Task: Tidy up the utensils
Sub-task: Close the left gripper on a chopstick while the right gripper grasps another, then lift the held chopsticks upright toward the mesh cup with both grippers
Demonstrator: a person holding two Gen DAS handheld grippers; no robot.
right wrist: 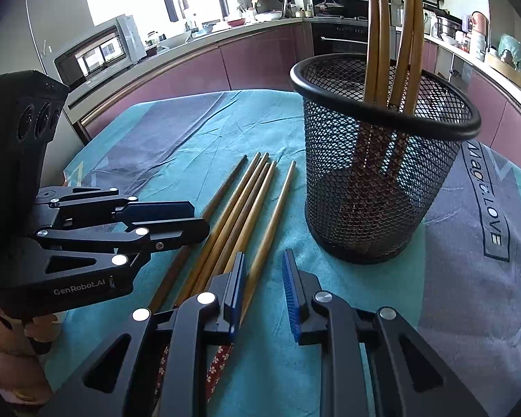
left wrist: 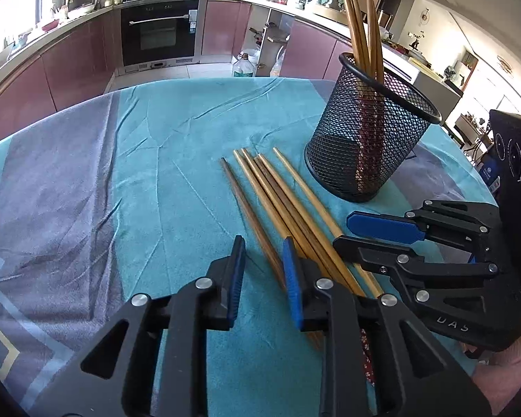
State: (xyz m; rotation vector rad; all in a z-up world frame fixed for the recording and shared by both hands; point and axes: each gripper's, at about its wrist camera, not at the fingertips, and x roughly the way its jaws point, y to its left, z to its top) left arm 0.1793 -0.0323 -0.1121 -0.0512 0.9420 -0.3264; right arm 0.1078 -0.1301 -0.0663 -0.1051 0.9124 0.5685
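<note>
Several wooden chopsticks [left wrist: 278, 191] [right wrist: 246, 201] lie side by side on the teal tablecloth [left wrist: 173, 139] [right wrist: 469, 278]. Their red flowered handles point toward me. A black mesh cup [left wrist: 371, 139] [right wrist: 382, 180] stands just beyond them, with more chopsticks [left wrist: 357, 17] [right wrist: 378, 34] upright inside. My left gripper [left wrist: 264, 246] [right wrist: 199, 219] hovers low over the left side of the row. It is open, with the darkest, leftmost chopstick running between its fingers untouched. My right gripper [right wrist: 264, 257] [left wrist: 344, 231] is open at the right side of the row. The outermost chopstick lies close by its left pad.
The table's far edge curves behind the cup. Past it are pink kitchen cabinets, an oven [left wrist: 159, 31] and a water bottle [left wrist: 243, 66] on the floor. A person's hand [right wrist: 3, 347] holds the left gripper. A pink sleeve [left wrist: 503, 375] shows behind the right one.
</note>
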